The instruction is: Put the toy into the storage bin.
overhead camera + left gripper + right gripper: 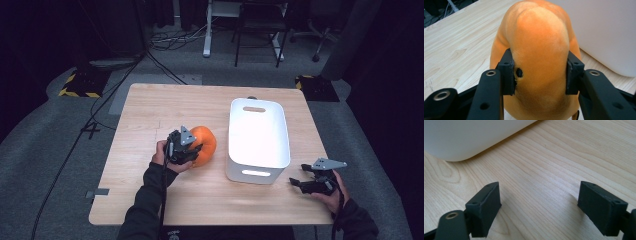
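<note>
From above, the left gripper point(192, 150) meets an orange plush pumpkin point(206, 142) beside the white bin point(258, 172), its own view alone showing both jaws clamped into the plush, while the right gripper point(539, 208) hovers, jaws apart, over bare table point(554, 165).

Our left gripper point(192, 152) has its jaws pressed tight on both sides of what it holds; our right gripper point(298, 182) (low by the table's near edge) holds its jaws wide apart.
</note>
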Tool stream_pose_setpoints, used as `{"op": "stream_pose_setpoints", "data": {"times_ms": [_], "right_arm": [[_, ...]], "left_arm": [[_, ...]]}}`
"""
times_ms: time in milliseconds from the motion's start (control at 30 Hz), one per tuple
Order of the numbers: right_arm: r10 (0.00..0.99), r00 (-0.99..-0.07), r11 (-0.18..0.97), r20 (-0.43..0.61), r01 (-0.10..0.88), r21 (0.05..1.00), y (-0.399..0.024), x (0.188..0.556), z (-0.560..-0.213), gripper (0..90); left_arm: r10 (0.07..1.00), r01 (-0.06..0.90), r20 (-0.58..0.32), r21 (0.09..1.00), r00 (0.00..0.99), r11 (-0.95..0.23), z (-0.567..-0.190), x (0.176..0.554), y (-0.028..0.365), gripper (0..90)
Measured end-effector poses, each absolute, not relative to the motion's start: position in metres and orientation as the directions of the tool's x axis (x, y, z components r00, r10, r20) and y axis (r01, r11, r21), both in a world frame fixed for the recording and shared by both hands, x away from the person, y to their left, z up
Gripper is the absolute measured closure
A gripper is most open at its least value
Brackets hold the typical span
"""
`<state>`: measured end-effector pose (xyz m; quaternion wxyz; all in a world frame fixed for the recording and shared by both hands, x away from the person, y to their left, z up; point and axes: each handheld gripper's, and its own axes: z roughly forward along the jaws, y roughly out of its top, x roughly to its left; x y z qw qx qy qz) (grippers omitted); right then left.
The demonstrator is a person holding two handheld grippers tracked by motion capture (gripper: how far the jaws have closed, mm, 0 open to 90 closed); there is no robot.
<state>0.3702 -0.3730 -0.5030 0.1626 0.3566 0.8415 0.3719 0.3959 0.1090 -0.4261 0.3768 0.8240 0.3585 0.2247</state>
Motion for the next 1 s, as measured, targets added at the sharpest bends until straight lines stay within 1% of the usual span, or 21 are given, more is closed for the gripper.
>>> {"op": "stream_pose_setpoints", "data": {"times_ms": [67, 100, 200, 300, 333, 467, 633, 667, 933, 1000], "right_arm": [[0.722, -0.691, 0.467, -0.006, 0.481, 0.742, -0.373, 0.370, -0.503, 18.4], [0.724, -0.690, 0.466, -0.006, 0.481, 0.742, -0.373, 0.370, -0.503, 18.4], [0.724, -0.690, 0.466, -0.007, 0.482, 0.742, -0.373, 0.370, -0.503, 18.4], [0.725, -0.688, 0.466, -0.009, 0.482, 0.742, -0.373, 0.370, -0.503, 18.3], [0.725, -0.689, 0.466, -0.009, 0.481, 0.742, -0.373, 0.370, -0.503, 18.3], [0.727, -0.686, 0.464, -0.009, 0.482, 0.743, -0.373, 0.370, -0.503, 18.3], [0.729, -0.685, 0.462, -0.008, 0.483, 0.744, -0.373, 0.369, -0.503, 18.3], [0.729, -0.684, 0.462, -0.009, 0.482, 0.744, -0.373, 0.369, -0.503, 18.3], [0.730, -0.683, 0.461, -0.009, 0.482, 0.745, -0.372, 0.369, -0.503, 18.3], [0.731, -0.682, 0.460, -0.009, 0.483, 0.745, -0.372, 0.369, -0.503, 18.2]], "left_arm": [[0.756, 0.417, 0.096, 0.786, 0.648, -0.457, -0.426, 0.395, 0.109, 54.7], [0.757, 0.404, 0.122, 0.785, 0.642, -0.469, -0.424, 0.395, 0.109, 55.2], [0.765, 0.400, 0.140, 0.786, 0.629, -0.472, -0.423, 0.395, 0.109, 56.3], [0.772, 0.395, 0.133, 0.798, 0.622, -0.455, -0.423, 0.393, 0.112, 57.4], [0.770, 0.385, 0.144, 0.800, 0.622, -0.460, -0.421, 0.393, 0.114, 57.4], [0.784, 0.377, 0.126, 0.823, 0.608, -0.424, -0.415, 0.392, 0.118, 57.5], [0.798, 0.352, 0.124, 0.850, 0.589, -0.392, -0.406, 0.388, 0.121, 57.3], [0.804, 0.340, 0.111, 0.866, 0.584, -0.366, -0.402, 0.387, 0.123, 57.2], [0.805, 0.322, 0.103, 0.881, 0.584, -0.346, -0.384, 0.385, 0.128, 57.0], [0.816, 0.307, 0.093, 0.898, 0.571, -0.317, -0.379, 0.384, 0.131, 57.1]]}}
